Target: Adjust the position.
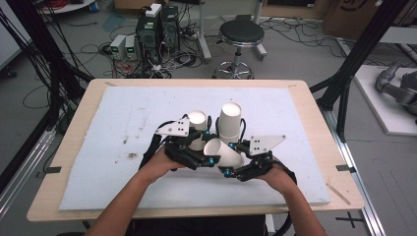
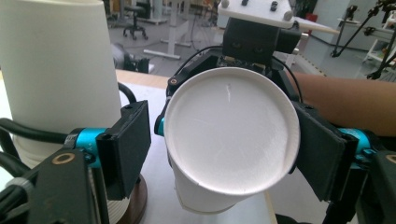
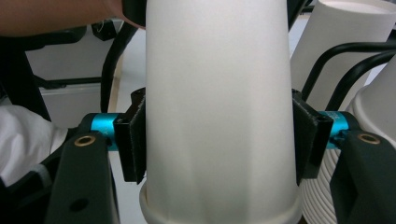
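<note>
The paper cup [image 1: 223,151] lies on its side, its length running between the hands, base toward the left gripper [image 1: 199,158]. The right gripper [image 1: 235,169] clamps its wall; the left gripper's jaws stand apart around the base.

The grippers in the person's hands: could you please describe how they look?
Both are black two-jaw tools. The left gripper and right gripper each carry a grey three-cornered plate dotted with dark screws on top, with bright blue collars at the jaw joints and brass-coloured pivot rings. The flat pads are black. Black cables trail back from each. The forearms are bare, without sleeves.
</note>
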The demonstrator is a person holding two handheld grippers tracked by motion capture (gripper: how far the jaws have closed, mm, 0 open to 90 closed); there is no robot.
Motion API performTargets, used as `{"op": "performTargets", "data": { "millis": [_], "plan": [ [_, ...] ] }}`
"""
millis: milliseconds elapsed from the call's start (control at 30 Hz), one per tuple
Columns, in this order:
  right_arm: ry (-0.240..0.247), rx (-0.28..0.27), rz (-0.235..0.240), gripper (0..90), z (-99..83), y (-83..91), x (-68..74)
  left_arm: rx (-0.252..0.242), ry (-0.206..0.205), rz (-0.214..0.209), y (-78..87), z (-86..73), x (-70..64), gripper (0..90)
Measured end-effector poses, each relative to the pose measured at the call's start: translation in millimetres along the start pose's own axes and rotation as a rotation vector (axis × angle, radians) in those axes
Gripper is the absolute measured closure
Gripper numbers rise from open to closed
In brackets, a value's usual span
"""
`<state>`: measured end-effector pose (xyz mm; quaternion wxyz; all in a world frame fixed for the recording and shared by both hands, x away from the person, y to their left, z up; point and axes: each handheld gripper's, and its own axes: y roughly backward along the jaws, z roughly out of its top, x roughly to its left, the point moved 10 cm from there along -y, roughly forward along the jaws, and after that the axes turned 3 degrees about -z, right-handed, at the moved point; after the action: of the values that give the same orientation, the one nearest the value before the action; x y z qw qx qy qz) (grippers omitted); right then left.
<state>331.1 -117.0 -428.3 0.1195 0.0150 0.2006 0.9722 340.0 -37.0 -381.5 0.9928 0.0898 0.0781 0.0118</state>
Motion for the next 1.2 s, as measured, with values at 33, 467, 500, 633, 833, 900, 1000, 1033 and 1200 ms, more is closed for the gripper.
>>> {"op": "performTargets", "data": {
  "millis": [33,467,500,633,833,900,1000,1033,1200],
  "plan": [
    [0.005,0.003,0.002,34.9,-0.5,-0.9,0.3,0.002,0.009,-0.005,-1.4,-0.9,-0.2,24.7],
    [-0.049,-0.042,-0.046,15.0,4.4,-2.6,-5.2,-0.050,-0.012,-0.029,3.2,4.8,1.9,35.6],
    [-0.052,-0.042,-0.047,15.0,4.4,-3.0,-5.2,-0.059,-0.005,-0.032,3.4,6.0,1.3,35.6],
    [-0.059,-0.037,-0.063,15.1,3.2,-8.0,-6.7,-0.050,-0.008,-0.041,1.4,4.4,-0.3,35.7],
    [-0.003,-0.030,-0.021,32.4,3.2,-8.3,-3.3,-0.053,0.005,-0.039,2.4,2.4,0.3,35.9],
    [0.005,-0.019,-0.014,33.4,1.7,-10.2,-2.9,-0.042,0.009,-0.031,3.0,-0.1,0.9,35.8],
    [0.003,-0.009,-0.005,33.6,0.1,-12.8,-3.2,-0.027,0.012,-0.004,4.7,-3.1,2.0,34.1],
    [0.006,-0.004,-0.006,33.6,-0.5,-13.1,-3.9,-0.022,0.002,0.015,5.8,-3.3,2.8,32.7],
    [0.009,0.024,-0.006,34.2,-5.0,-15.7,-5.3,-0.005,-0.017,0.037,12.7,-2.7,2.6,29.4]
  ]
}}
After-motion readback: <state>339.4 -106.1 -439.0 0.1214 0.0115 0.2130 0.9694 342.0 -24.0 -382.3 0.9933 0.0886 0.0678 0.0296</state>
